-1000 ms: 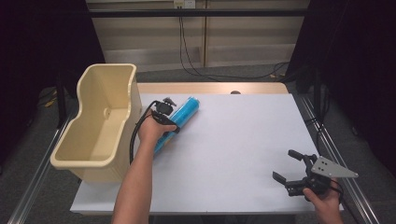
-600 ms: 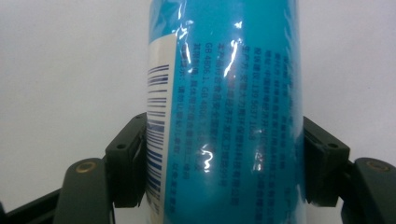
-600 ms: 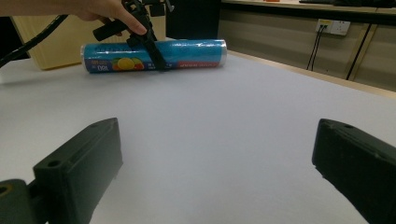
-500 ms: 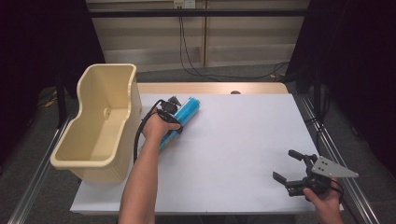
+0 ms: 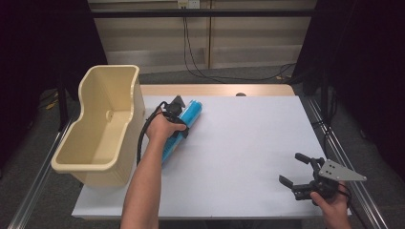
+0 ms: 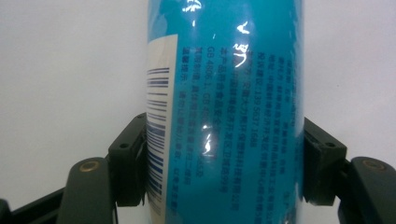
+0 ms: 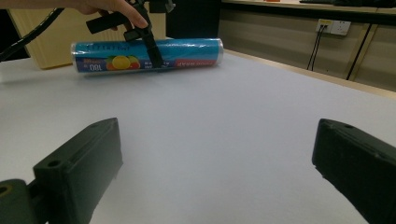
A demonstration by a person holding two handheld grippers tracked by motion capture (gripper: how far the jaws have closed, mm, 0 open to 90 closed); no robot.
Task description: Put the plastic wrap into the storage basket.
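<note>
My left gripper clamps the blue plastic-wrapped roll mid-length for balance (jaws just closing); right gripper waits agape.

a white table top with a strip of bare wood along its far edge; metal rails run down both sides; behind it a pale panelled wall with a socket at the top and black cables hanging to a grey floor; dark curtains close in left and right; the light is even and dim.
</note>
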